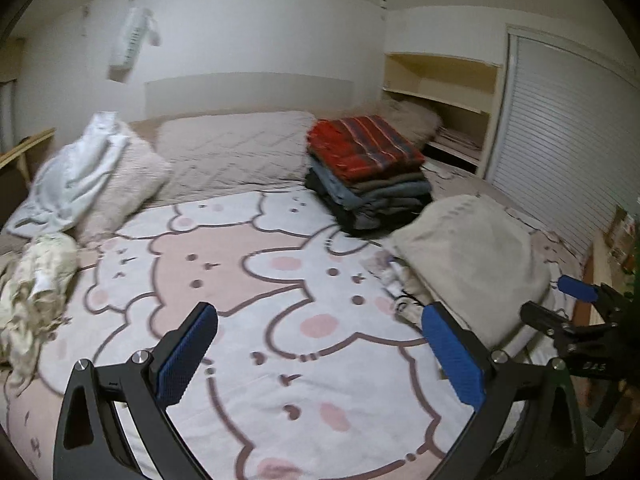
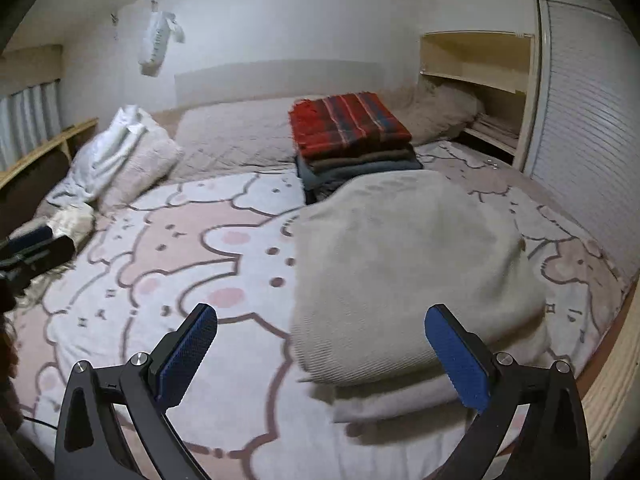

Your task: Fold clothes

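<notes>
A folded beige garment lies on the bed's right side, just ahead of my open, empty right gripper. It also shows in the left wrist view. Behind it stands a stack of folded clothes topped by a red plaid piece. My left gripper is open and empty above the cartoon-print bedspread. The right gripper shows at the right edge of the left wrist view. Unfolded cream clothes lie heaped at the bed's left edge.
A white garment drapes over a pink pillow at the back left. A long pillow lies at the headboard. Open shelves and a slatted door stand right. A wooden bed edge runs at right.
</notes>
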The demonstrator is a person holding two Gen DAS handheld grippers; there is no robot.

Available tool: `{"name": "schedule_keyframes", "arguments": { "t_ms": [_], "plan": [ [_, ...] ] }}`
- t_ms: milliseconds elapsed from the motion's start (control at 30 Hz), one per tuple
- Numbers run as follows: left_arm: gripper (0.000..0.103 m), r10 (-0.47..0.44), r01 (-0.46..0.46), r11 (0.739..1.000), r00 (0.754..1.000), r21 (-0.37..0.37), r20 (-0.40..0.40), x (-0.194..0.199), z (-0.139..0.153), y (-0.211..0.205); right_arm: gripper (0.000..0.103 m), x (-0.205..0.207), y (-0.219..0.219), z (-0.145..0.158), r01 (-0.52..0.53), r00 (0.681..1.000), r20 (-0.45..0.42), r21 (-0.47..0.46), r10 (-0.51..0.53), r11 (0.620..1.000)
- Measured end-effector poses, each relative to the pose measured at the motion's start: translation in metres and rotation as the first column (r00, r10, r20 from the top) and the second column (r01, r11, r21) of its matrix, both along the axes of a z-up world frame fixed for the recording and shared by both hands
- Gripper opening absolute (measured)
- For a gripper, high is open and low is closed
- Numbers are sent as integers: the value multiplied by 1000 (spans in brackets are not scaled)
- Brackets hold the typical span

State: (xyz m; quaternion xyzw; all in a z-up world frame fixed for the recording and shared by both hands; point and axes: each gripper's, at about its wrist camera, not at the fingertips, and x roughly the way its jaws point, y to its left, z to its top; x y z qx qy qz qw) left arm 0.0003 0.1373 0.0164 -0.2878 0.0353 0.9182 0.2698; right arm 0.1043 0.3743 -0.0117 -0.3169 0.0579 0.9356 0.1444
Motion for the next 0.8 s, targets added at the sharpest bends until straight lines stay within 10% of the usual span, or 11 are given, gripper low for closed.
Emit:
{"name": "schedule_keyframes", "arguments": {
  "t_ms": [800],
  "plan": [
    [102,162,-162,987,986,-11,-37,70,0,-77,103,34,-67,26,-93,995,-22,97,96,991]
  ]
}}
